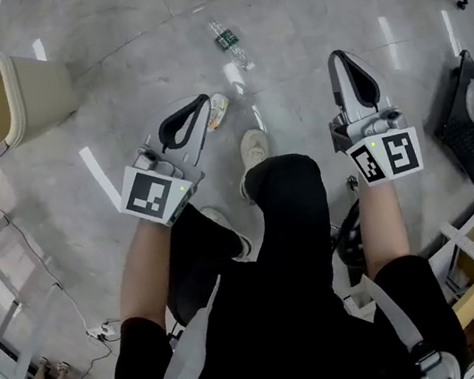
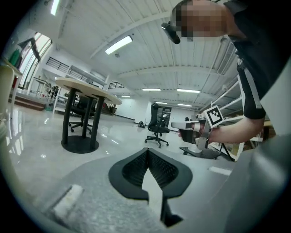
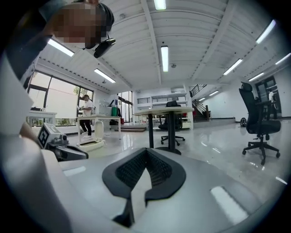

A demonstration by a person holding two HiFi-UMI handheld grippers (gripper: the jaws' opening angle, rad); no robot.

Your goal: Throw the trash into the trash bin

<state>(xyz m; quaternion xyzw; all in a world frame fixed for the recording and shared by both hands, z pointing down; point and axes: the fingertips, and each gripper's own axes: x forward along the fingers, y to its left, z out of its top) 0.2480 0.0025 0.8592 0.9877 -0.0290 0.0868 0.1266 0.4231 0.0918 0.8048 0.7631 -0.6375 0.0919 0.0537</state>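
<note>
From the head view, a clear plastic bottle [image 1: 229,42] lay on the glossy grey floor [image 1: 295,1] at twelve o'clock, and the beige boxy trash bin [image 1: 16,96] stood at ten. In the left gripper view, the left tool [image 2: 148,152] was closed and empty, its ribbed black pads [image 2: 134,168] meeting. In the right gripper view, the right tool [image 3: 145,152] was likewise closed on nothing.

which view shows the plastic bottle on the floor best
The head view: the plastic bottle lies fully visible on the floor, ahead of the person. The left and right gripper views look level across the room and show none of it.
</note>
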